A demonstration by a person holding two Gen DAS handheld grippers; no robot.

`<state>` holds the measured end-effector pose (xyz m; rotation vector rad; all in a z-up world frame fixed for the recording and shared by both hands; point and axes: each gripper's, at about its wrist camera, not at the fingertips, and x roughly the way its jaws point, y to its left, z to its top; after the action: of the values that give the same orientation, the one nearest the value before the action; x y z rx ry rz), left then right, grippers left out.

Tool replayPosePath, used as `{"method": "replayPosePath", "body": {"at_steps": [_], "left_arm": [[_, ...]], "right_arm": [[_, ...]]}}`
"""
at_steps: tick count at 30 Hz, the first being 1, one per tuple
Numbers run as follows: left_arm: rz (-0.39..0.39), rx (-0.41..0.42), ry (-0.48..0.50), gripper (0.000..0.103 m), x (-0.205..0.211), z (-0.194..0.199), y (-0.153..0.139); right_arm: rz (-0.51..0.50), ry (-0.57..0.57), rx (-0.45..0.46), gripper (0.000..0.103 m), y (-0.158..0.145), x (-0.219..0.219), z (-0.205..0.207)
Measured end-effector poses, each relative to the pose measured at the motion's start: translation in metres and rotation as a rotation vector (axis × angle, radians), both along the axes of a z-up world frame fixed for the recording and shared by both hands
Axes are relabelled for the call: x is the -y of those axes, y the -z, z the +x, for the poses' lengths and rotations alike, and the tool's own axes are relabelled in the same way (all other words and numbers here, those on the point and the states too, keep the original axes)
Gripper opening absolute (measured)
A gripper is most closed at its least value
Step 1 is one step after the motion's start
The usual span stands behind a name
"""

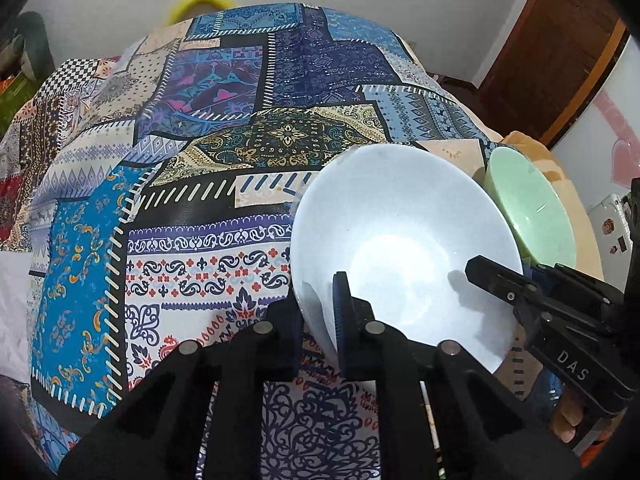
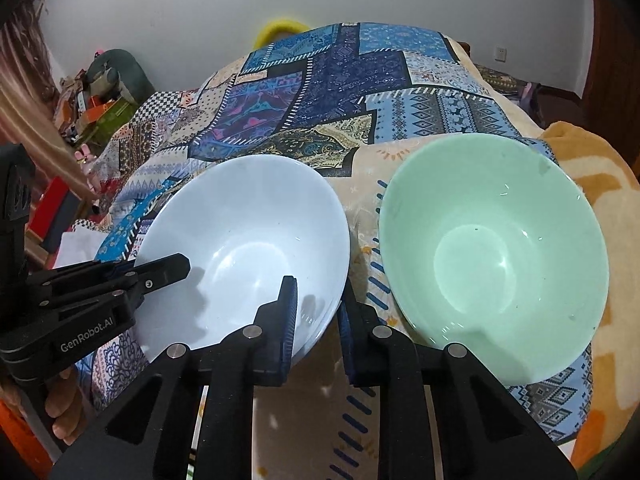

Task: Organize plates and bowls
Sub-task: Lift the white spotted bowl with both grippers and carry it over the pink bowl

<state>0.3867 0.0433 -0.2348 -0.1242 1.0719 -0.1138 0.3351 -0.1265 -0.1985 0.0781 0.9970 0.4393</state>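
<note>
A pale blue bowl (image 1: 400,248) (image 2: 240,240) stands on the patchwork tablecloth (image 1: 200,240) (image 2: 340,80), with a mint green bowl (image 1: 528,208) (image 2: 492,256) close on its right. My left gripper (image 1: 320,320) (image 2: 160,272) is shut on the pale blue bowl's near-left rim, one finger inside and one outside. On the same bowl's near-right rim my right gripper (image 2: 320,316) (image 1: 500,280) is shut too, its wall pinched between the pads. The green bowl is untouched.
An orange blanket (image 2: 592,168) lies under the cloth at the right. Behind the table's far edge is a yellow object (image 1: 200,0) (image 2: 280,28). A wooden door (image 1: 560,60) stands at the right, and clutter (image 2: 100,100) sits on the floor at the left.
</note>
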Motion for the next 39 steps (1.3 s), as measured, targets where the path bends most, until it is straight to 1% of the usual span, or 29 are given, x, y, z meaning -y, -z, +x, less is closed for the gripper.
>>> {"method": "replayPosePath", "body": {"at_steps": [5, 11, 20, 30, 39], "left_arm": [[0.033, 0.003, 0.005, 0.013, 0.003, -0.005, -0.002], [0.014, 0.011, 0.003, 0.013, 0.002, -0.019, -0.011], [0.008, 0.062, 0.003, 0.013, 0.006, -0.051, -0.044], [0.014, 0.116, -0.002, 0.013, 0.009, -0.097, -0.081], [0.013, 0.145, -0.017, 0.013, 0.005, -0.140, -0.102]], "right_arm": [[-0.008, -0.009, 0.017, 0.017, -0.006, -0.002, -0.005], [-0.003, -0.023, 0.029, 0.018, -0.016, -0.001, -0.014], [0.014, -0.025, 0.062, 0.018, -0.039, 0.003, -0.035], [0.025, -0.031, 0.111, 0.018, -0.065, 0.003, -0.067], [0.034, -0.044, 0.139, 0.018, -0.079, -0.001, -0.094]]}}
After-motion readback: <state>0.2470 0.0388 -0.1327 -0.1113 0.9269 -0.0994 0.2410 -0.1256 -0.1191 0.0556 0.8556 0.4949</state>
